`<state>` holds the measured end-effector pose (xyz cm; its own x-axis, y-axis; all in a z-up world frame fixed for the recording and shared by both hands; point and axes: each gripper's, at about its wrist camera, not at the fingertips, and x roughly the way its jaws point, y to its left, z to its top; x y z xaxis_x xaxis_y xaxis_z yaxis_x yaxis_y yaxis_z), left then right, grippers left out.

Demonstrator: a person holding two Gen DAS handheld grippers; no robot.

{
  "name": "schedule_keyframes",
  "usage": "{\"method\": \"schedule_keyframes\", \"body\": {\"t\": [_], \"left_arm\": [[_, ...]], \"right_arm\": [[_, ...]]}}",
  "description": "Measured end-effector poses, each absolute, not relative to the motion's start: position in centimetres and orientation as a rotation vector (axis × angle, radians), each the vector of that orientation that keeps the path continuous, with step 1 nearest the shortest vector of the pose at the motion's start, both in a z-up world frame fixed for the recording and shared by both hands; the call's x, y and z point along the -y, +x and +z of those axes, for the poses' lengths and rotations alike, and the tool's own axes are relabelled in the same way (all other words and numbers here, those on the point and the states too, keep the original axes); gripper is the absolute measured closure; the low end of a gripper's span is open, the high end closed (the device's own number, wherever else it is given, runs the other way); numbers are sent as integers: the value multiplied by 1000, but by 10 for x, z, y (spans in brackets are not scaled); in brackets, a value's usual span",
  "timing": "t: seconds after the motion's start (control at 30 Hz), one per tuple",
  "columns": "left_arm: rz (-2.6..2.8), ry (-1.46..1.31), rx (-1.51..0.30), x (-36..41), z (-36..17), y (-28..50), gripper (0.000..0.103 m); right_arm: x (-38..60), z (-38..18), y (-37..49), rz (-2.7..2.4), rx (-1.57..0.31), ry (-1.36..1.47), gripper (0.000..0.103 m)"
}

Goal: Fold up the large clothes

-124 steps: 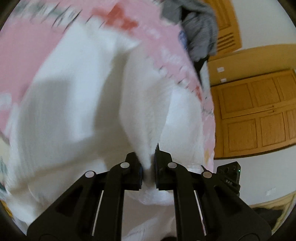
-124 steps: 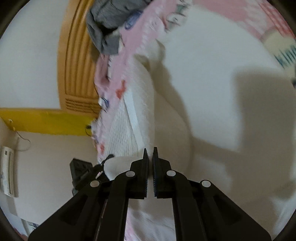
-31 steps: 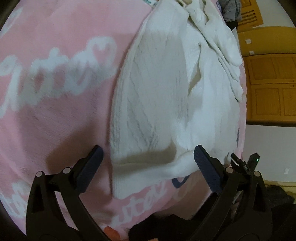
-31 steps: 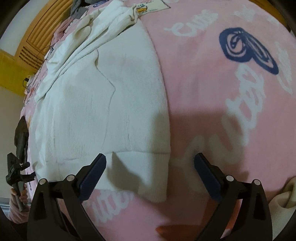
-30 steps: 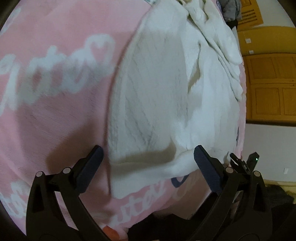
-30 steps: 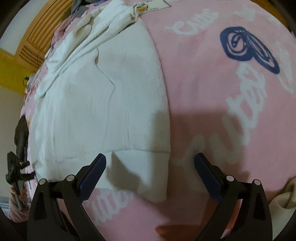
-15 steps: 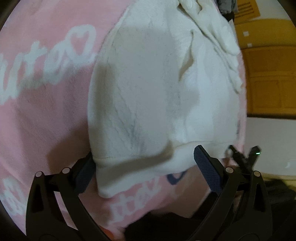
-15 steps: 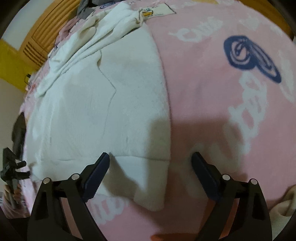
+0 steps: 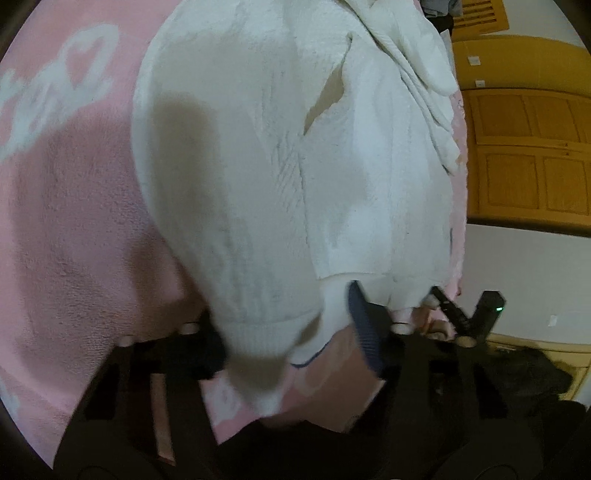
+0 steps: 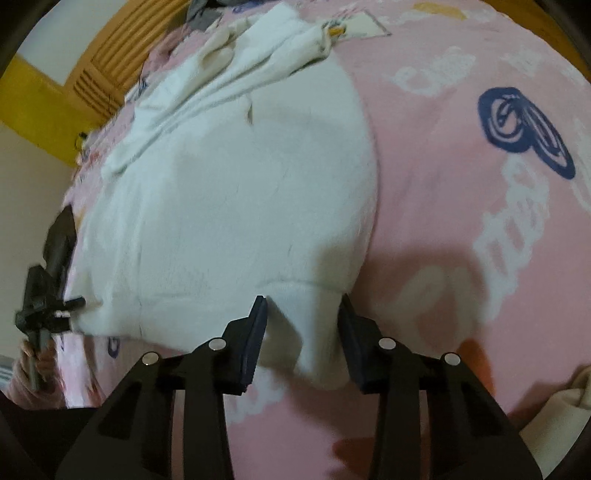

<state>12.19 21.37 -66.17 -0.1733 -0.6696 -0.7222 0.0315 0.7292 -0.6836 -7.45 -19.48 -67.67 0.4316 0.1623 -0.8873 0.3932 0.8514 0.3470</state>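
I see a pink blanket (image 10: 461, 229) with white lettering covering the surface, wooden cabinet doors (image 9: 524, 155) at the right of the left view and a slatted wood panel (image 10: 110, 55) at upper left of the right view. A grey garment (image 10: 201, 11) lies at the top edge. The white sweater (image 10: 229, 206) fills the centre. My right gripper (image 10: 301, 332) is spread around its hem corner; my left gripper (image 9: 284, 343) straddles the other corner, probably unclenched, though motion blur hides one finger.
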Motion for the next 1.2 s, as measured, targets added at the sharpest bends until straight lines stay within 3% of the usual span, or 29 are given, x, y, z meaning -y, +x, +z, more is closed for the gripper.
{"method": "schedule_keyframes", "body": {"t": [0.17,0.3,0.67,0.97,1.1,1.2], "left_arm": [[-649,-516,-1653,-212,-666,123,66],[-652,-551,-1627,-212,-661,124,79],[-797,-624,-1270,-216,-557,119,90],[-789,-685,-1105,-277,-499,100,93],[-771,-594,-1106,-288,-499,91,98],[-768,-527,-1189,-279,-528,91,98]], "right_arm": [[188,-694,-65,-167,-1160,560,65],[178,-684,-66,-167,-1139,508,91],[186,-597,-99,-8,-741,862,93],[199,-554,-138,55,-503,1018,98],[183,-546,-141,52,-534,952,98],[179,-562,-121,50,-615,950,98]]}}
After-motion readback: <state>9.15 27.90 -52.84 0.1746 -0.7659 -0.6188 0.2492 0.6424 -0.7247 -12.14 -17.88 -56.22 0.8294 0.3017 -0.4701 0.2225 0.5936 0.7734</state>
